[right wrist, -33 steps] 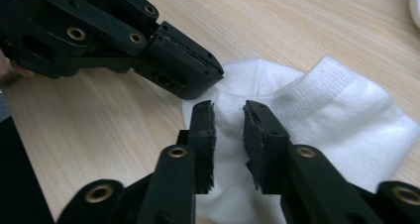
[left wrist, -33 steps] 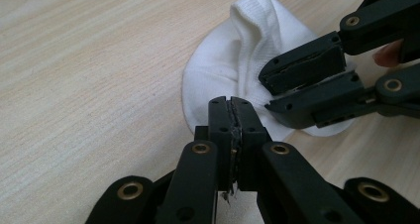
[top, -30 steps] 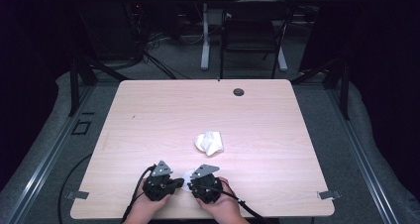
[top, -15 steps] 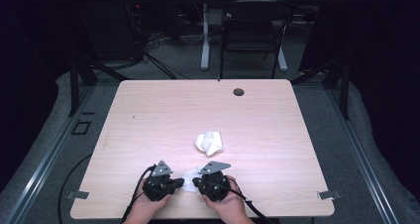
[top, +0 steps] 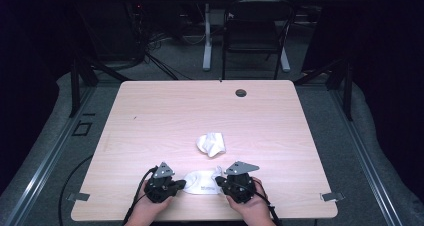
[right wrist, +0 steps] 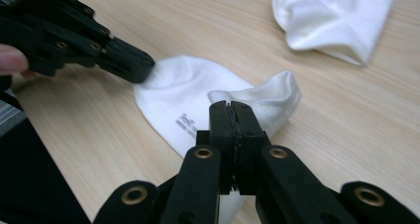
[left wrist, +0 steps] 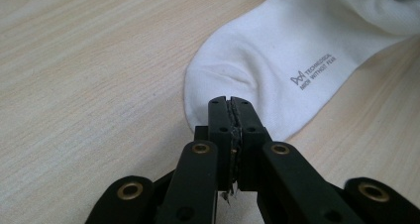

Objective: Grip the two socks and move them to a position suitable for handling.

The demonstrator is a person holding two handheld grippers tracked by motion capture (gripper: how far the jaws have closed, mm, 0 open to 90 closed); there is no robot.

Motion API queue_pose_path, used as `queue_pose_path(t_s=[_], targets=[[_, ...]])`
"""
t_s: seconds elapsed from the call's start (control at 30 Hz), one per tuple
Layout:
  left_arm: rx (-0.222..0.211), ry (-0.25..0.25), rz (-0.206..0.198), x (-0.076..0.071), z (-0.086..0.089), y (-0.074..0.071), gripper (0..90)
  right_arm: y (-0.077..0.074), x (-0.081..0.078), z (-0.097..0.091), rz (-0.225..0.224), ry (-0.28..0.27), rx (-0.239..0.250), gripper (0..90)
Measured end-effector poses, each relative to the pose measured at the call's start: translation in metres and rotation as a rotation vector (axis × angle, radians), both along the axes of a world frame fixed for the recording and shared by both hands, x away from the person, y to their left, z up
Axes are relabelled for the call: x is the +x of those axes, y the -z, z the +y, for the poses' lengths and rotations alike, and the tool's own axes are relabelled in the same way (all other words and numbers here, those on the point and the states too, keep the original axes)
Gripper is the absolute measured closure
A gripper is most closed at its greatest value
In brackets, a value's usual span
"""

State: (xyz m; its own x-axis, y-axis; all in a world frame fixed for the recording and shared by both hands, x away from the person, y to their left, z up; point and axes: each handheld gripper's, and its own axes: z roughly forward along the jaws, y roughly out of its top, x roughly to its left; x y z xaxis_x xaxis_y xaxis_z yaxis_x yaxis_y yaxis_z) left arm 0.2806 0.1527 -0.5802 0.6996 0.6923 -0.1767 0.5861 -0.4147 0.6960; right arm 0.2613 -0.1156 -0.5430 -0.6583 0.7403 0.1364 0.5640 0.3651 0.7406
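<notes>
High view: a flat white sock [top: 200, 182] lies at the table's [top: 150, 116] near edge between both grippers. The left gripper [top: 176, 186] has its jaws clamped on the toe; the right gripper [top: 219, 182], jaws just closed, pinches the cuff. The crumpled second sock [top: 211, 144] waits nearby, seemingly untouched. No containers about.

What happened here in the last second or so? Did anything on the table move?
The right gripper moved off to the right, away from the left gripper, its jaws having just closed on the cuff of the flat white sock, which now lies stretched out between the two. The left gripper kept still, clamped on the sock's toe. The crumpled white sock and the light wooden table stayed as they were.
</notes>
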Motion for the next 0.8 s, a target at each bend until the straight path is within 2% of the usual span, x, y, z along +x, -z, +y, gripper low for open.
queue_pose_path(t_s=[0.03, 0.27, 0.3, 0.47, 0.63, 0.73, 0.8], targets=[[0.0, 0.0, 0.0, 0.0, 0.0, 0.0, 88.3, 0.002, 0.0, -0.004, 0.004, 0.015, 0.012, 89.6], [-0.003, -0.004, 0.003, -0.001, 0.0, 0.0, 88.2, 0.002, 0.0, -0.023, 0.025, 0.054, -0.003, 89.0], [-0.003, -0.004, 0.004, -0.001, 0.0, 0.0, 88.2, 0.003, 0.0, -0.027, 0.03, 0.055, -0.017, 88.8], [0.0, -0.004, 0.009, -0.002, 0.0, -0.001, 87.4, 0.003, -0.003, -0.04, 0.044, 0.097, -0.013, 84.8], [-0.002, -0.003, 0.014, -0.002, 0.001, -0.001, 85.7, -0.003, -0.006, -0.049, 0.007, 0.142, 0.04, 83.2], [-0.011, -0.004, 0.006, -0.002, 0.001, -0.003, 85.4, -0.004, -0.006, -0.047, 0.0, 0.134, 0.049, 83.5], [-0.018, -0.005, -0.004, -0.001, 0.002, -0.005, 85.4, -0.002, -0.005, -0.041, 0.001, 0.102, 0.059, 83.7]])
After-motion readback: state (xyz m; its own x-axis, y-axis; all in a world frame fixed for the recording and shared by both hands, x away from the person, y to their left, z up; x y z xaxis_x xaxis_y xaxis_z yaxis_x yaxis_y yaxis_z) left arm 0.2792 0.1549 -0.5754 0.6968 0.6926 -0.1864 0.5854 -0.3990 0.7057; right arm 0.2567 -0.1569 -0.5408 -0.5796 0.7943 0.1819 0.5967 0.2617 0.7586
